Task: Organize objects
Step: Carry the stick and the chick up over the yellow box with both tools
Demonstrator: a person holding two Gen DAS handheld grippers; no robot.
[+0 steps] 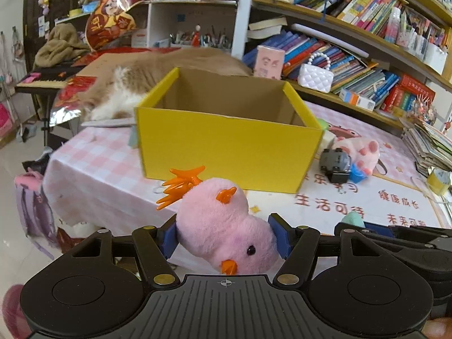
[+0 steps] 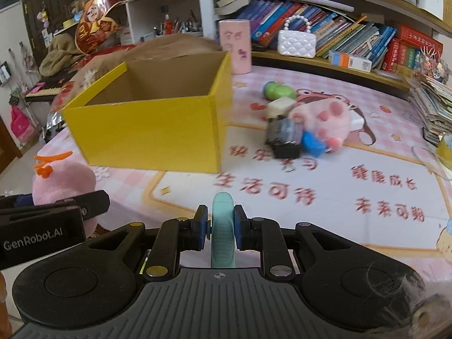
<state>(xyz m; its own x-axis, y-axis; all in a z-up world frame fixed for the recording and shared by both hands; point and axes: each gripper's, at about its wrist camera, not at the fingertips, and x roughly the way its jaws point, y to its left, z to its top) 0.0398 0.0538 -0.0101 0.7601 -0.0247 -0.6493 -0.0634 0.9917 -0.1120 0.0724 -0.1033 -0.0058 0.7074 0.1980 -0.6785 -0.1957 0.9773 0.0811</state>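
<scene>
My left gripper [image 1: 224,238] is shut on a pink plush chick [image 1: 223,223] with orange feet and beak, held in the air in front of the yellow cardboard box [image 1: 226,144]. The right gripper [image 2: 221,227] is shut on a thin teal object [image 2: 222,226], standing on edge between the blue pads. The box [image 2: 147,138] is open on top and looks empty inside. In the right wrist view the chick [image 2: 63,180] and the left gripper's body appear at the left edge. A pile of small toys [image 2: 308,127] lies right of the box on the pink tablecloth [image 2: 310,206].
A pink paw plush [image 1: 363,151], a grey toy car [image 1: 336,159] and a green toy [image 2: 278,90] lie to the box's right. An orange-and-white cat [image 1: 135,84] lies behind the box. Bookshelves [image 1: 353,42] line the back; a stack of books [image 2: 432,107] sits at the right.
</scene>
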